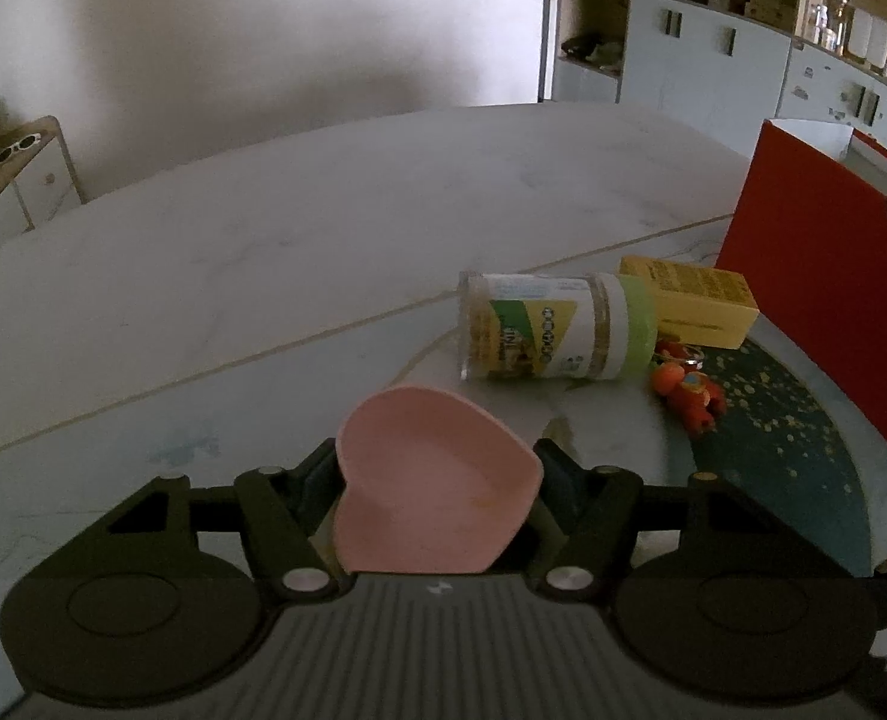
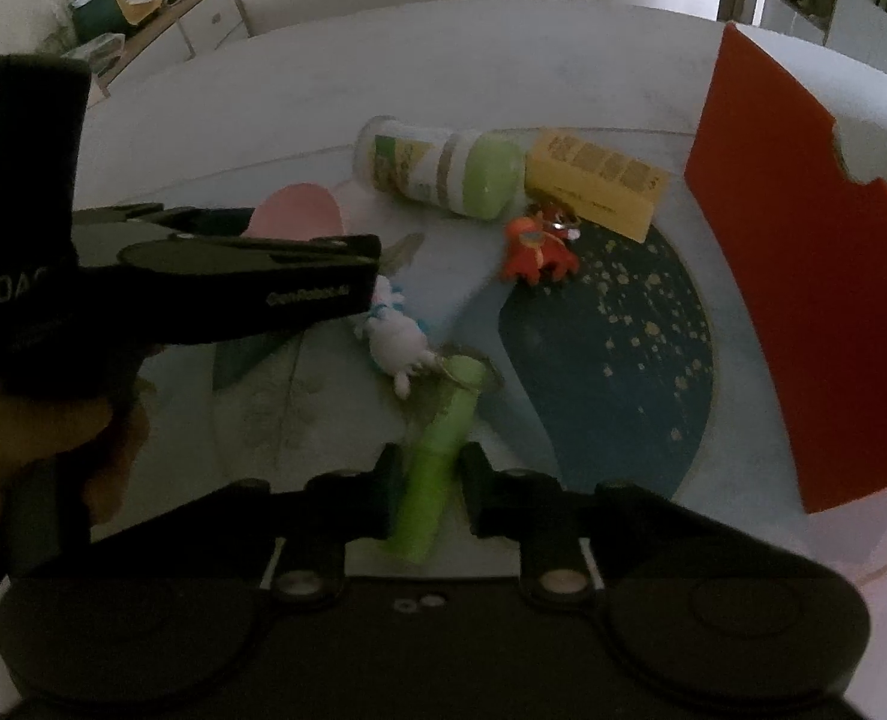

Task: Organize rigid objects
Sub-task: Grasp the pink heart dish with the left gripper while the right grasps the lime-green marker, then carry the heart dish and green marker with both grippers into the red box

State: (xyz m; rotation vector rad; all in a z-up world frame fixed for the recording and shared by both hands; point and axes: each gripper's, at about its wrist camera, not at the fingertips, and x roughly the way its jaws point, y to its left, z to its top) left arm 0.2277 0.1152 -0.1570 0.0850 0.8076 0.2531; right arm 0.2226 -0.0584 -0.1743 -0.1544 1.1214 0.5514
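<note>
left gripper [image 1: 437,480] is gripping a pink heart dish [image 1: 431,480], lower centre | right gripper [image 2: 428,480] is clamping a green tube [image 2: 440,456], lower centre | jar [image 1: 554,327] is lying beside a yellow box [image 1: 692,300], centre right

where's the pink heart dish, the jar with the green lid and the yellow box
pink heart dish [image 1: 437,480], left wrist view, on its shallow inner face
jar with the green lid [image 2: 437,165], right wrist view, on its labelled side
yellow box [image 2: 599,180], right wrist view, on its printed top face
</note>
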